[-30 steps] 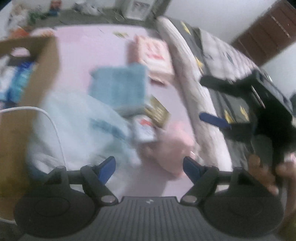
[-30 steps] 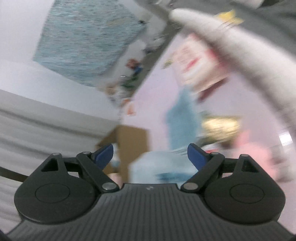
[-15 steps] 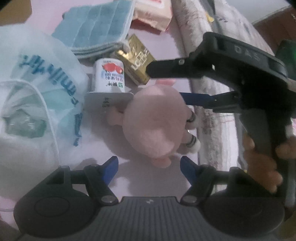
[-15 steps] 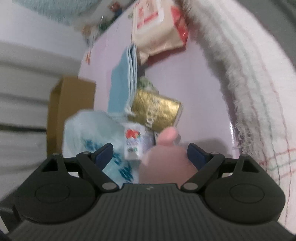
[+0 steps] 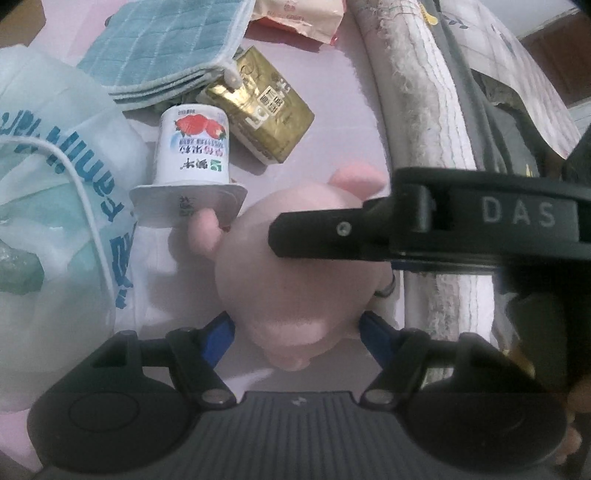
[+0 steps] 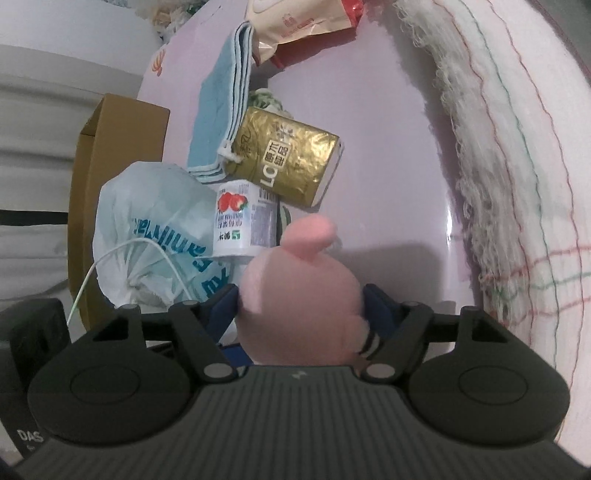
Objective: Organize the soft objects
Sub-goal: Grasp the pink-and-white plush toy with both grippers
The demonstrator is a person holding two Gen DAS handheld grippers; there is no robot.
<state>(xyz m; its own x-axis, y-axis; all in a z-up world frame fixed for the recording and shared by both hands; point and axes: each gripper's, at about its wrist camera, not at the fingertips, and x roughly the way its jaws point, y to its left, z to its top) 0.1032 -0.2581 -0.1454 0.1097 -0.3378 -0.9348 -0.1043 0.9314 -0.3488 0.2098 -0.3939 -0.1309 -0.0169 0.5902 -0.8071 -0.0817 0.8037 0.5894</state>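
A pink plush toy (image 5: 295,288) lies on the pink table (image 5: 340,122). My left gripper (image 5: 295,334) is open, its blue fingers on either side of the toy's near end. My right gripper (image 6: 301,308) comes in from the right and its fingers sit against both sides of the toy (image 6: 299,302); its black body (image 5: 424,232) crosses over the toy in the left wrist view. Folded blue towels (image 5: 166,48) lie behind, also in the right wrist view (image 6: 221,107).
A yogurt cup (image 5: 192,147) lies on its side beside the toy, with a gold packet (image 5: 262,107) behind. A white plastic bag (image 5: 55,206) is at the left, a cardboard box (image 6: 114,147) beyond it. A snack packet (image 5: 299,14) lies far back. A rolled blanket (image 5: 424,110) lines the right.
Both grippers have moved down and in toward the plush toy. The right gripper's fingers now straddle it closely, and the left gripper's fingers reach its near end.
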